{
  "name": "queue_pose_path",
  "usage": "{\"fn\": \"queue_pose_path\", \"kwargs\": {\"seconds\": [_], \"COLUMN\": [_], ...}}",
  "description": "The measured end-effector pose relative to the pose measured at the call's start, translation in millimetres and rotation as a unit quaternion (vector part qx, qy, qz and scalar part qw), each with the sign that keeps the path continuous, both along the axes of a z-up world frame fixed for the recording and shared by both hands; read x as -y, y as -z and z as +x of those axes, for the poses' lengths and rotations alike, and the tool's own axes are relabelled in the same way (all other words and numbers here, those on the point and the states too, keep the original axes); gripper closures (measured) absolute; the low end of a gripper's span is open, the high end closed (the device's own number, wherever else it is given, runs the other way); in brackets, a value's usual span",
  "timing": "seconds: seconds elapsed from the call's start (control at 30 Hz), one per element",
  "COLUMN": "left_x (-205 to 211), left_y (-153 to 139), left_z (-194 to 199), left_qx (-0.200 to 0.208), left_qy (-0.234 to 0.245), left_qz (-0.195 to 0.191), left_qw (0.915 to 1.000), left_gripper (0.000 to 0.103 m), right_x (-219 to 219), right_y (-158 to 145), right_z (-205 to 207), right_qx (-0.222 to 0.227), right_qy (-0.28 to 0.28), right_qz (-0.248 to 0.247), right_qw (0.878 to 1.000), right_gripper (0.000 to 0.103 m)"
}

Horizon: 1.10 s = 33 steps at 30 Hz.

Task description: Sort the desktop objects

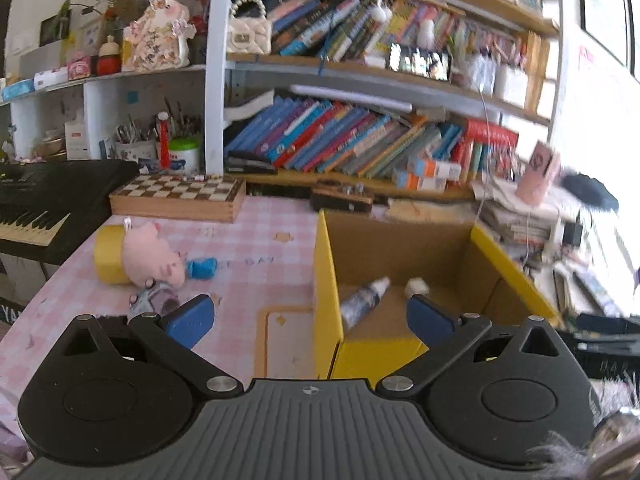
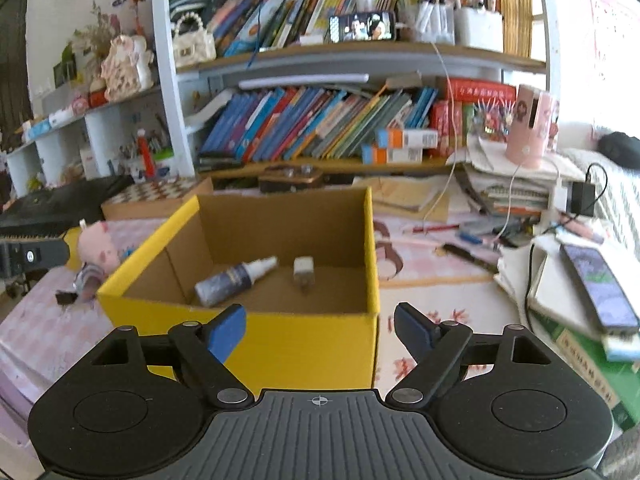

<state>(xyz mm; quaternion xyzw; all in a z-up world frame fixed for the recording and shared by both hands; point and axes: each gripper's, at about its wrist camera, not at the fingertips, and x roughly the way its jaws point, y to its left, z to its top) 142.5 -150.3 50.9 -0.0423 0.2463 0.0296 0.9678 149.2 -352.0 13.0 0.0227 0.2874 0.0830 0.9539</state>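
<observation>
On the pink checked tablecloth [image 2: 432, 300] sits my yellow box [image 2: 280, 344], cardboard-brown inside, straight ahead of my right gripper [image 2: 318, 330]. Its blue pads stand wide apart with nothing between them; the box's near wall shows through the gap. Inside the box a spray bottle [image 2: 234, 278] lies on its side at about 10 o'clock, white nozzle pointing toward 2 o'clock, and a small white plug [image 2: 303, 274] sits near it at 12 o'clock, apart from the bottle.

My left gripper [image 1: 310, 320] is also spread wide and holds nothing. From it the box [image 1: 326, 280] is at 1 o'clock, its left wall running up between the pads, with the bottle [image 1: 362, 302] and plug [image 1: 417, 286] on the floor inside.

Outside the box, at 10 o'clock from the left gripper, a pink plush pig [image 1: 154, 258] lies against a yellow tape roll [image 1: 108, 254], with a small blue item [image 1: 202, 269] just beside the pig's snout. A pale purple item [image 1: 154, 300] lies just below the pig; I cannot tell what it is. A chessboard [image 1: 180, 196] rests farther back at 11 o'clock. Right of the box, at 2 o'clock from the right gripper, pens [image 2: 468, 256] and a phone [image 2: 600, 286] lie on stacked books.
</observation>
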Motion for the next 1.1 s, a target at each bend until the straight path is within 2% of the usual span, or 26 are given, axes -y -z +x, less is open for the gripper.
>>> {"fn": "queue_pose_path", "kwargs": {"seconds": [0.13, 0.3, 0.53, 1.1], "left_x": [-3, -8, -19, -94], "left_y": [11, 15, 17, 22], "left_z": [-3, -5, -5, -13], "left_qx": [-0.026, -0.037, -0.054, -0.087], "left_qy": [0.004, 0.016, 0.060, 0.107], "left_qz": [0.002, 0.007, 0.027, 0.014], "left_qw": [0.9997, 0.9992, 0.9964, 0.9903], "left_gripper": [0.000, 0.000, 0.000, 0.000], "right_x": [-6, -17, -39, -120], "right_y": [5, 9, 12, 12], "right_z": [-3, -8, -15, -33], "right_qx": [-0.014, -0.032, -0.049, -0.076], "right_qy": [0.005, 0.010, 0.030, 0.056], "right_qz": [0.003, 0.008, 0.017, 0.008], "right_qw": [1.000, 0.999, 0.998, 0.995], "right_gripper": [0.019, 0.018, 0.014, 0.014]}}
